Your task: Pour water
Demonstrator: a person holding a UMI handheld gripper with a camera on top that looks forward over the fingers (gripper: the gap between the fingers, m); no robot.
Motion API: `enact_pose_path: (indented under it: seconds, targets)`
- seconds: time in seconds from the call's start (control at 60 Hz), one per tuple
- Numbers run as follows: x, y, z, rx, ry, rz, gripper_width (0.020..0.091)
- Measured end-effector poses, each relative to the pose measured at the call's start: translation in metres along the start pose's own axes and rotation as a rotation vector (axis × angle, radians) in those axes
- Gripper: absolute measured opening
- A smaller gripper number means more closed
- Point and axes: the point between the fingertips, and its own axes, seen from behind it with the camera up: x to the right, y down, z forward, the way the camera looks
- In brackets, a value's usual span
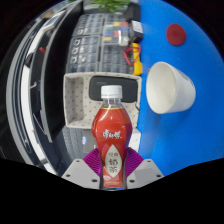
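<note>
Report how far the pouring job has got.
Done: the tool is shut on the bottle, held upright between its fingers. In hand: carrying it, with the white cup ahead and to the right on the blue surface. Left: the white cap is still on; no tilting or pouring yet.

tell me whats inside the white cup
The cup lies tipped beyond the fingers, mouth showing; its white inside looks empty. The bottle, held by the gripper, does not cover it.
</note>
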Motion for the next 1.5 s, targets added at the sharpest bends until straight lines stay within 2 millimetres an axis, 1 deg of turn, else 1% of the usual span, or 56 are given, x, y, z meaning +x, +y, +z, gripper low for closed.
enact_pose_path:
  seconds: [0.033,0.083,0.167,0.25,0.3,0.367,0.4,0.533,0.633,0.683,0.75,0.833,0.85,0.933,0.983,1.033,1.083,1.15,1.167,1.183,1.2,1.283,1.3,1.317,1.4,1.417,1.5]
  targets:
    - [-0.001,-0.002,-0.005,0.004,0.001,0.046,0.0264]
    - [-0.002,-0.007,-0.004,0.011,-0.005,0.109,0.0264]
    - [0.005,-0.011,-0.008,0.015,0.010,0.227,0.0265]
    - [0.008,-0.020,-0.008,0.036,0.003,0.354,0.0264]
    - [0.010,-0.023,-0.013,0.049,-0.002,0.402,0.0264]
    - [0.010,-0.025,-0.013,0.043,0.010,0.427,0.0265]
    - [0.010,-0.024,-0.016,0.033,0.015,0.422,0.0264]
    - [0.011,-0.020,-0.015,-0.002,0.029,0.409,0.0264]
    - [0.015,-0.016,-0.021,-0.035,0.055,0.368,0.0264]
    - [0.012,-0.017,-0.021,-0.041,0.048,0.331,0.0263]
    - [-0.001,-0.015,-0.026,-0.067,0.058,0.232,0.0263]
    - [-0.017,-0.018,-0.029,-0.106,0.059,0.013,0.0263]
    - [-0.021,-0.021,-0.033,-0.105,0.060,-0.039,0.0263]
    - [-0.049,-0.046,-0.038,-0.076,0.051,-0.282,0.0262]
    - [-0.065,-0.066,-0.040,-0.052,0.051,-0.410,0.0265]
    - [-0.077,-0.092,-0.047,-0.003,0.067,-0.562,0.0263]
    - [-0.087,-0.112,-0.052,0.029,0.088,-0.715,0.0264]
    - [-0.095,-0.140,-0.056,0.056,0.123,-0.896,0.0264]
    - [-0.093,-0.149,-0.058,0.072,0.130,-0.941,0.0264]
    - [-0.088,-0.157,-0.055,0.100,0.124,-0.991,0.0264]
    - [-0.098,-0.161,-0.061,0.090,0.163,-1.024,0.0263]
    - [-0.089,-0.202,-0.067,0.142,0.240,-1.219,0.0264]
    - [-0.076,-0.215,-0.062,0.175,0.235,-1.256,0.0263]
    - [-0.081,-0.220,-0.068,0.168,0.278,-1.276,0.0263]
    - [-0.064,-0.253,-0.073,0.190,0.338,-1.378,0.0264]
    - [-0.055,-0.261,-0.071,0.199,0.337,-1.389,0.0263]
    - [-0.027,-0.285,-0.070,0.185,0.384,-1.403,0.0264]
